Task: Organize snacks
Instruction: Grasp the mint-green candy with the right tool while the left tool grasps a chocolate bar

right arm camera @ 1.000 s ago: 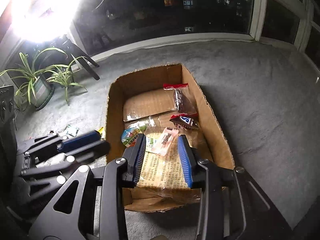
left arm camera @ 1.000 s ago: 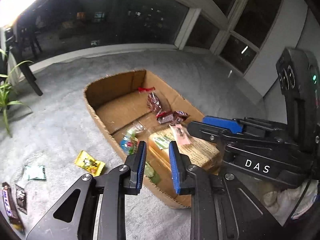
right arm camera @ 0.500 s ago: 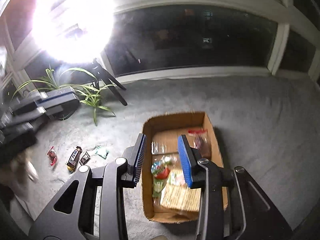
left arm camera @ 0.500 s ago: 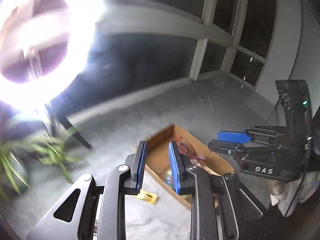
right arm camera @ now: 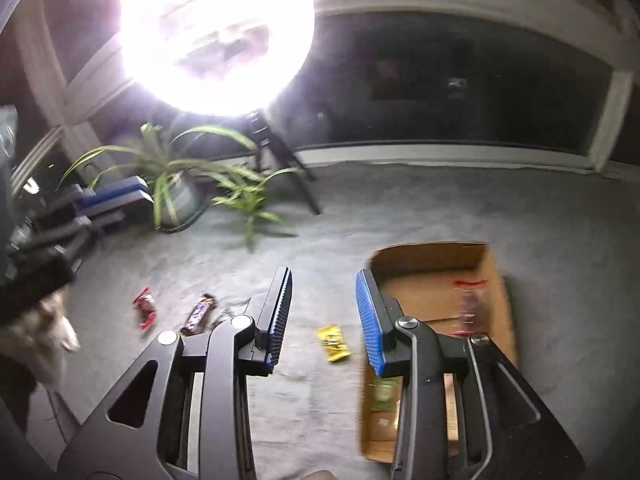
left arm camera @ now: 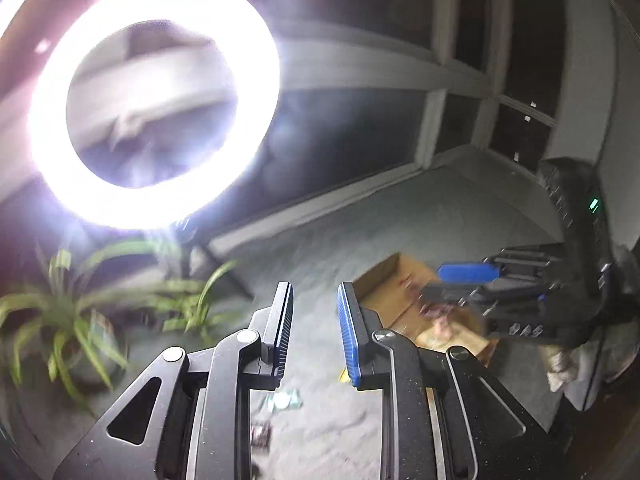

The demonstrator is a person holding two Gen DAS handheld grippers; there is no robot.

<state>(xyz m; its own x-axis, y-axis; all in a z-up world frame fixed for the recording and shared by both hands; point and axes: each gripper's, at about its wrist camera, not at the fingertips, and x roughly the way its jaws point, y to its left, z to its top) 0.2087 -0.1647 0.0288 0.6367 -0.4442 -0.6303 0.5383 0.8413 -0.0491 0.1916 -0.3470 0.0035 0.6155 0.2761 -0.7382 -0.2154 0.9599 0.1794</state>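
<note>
A ring light (left arm camera: 154, 98) glares on its stand over grey carpet (right arm camera: 400, 208), beside a potted plant (right arm camera: 172, 184) (leaves blurred) and dark, white-framed windows (right arm camera: 460, 80).

I see a big bright ring light (left arm camera: 154, 100), my green plant (right arm camera: 176, 176) in its pot, grey carpet (right arm camera: 440, 208), dark windows (right arm camera: 460, 80).

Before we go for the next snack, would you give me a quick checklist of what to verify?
1. Left gripper empty: ok, nothing between its nearly closed jaws.
2. Right gripper empty, jaws apart: ok.
3. All snacks in the cardboard box: not ok; yellow packet, chocolate bar and red wrapper lie on the carpet.
4. Room in the box: ok, bare floor at its far end.
5. Sharp view for aiming: not ok, both views are blurred.
</note>
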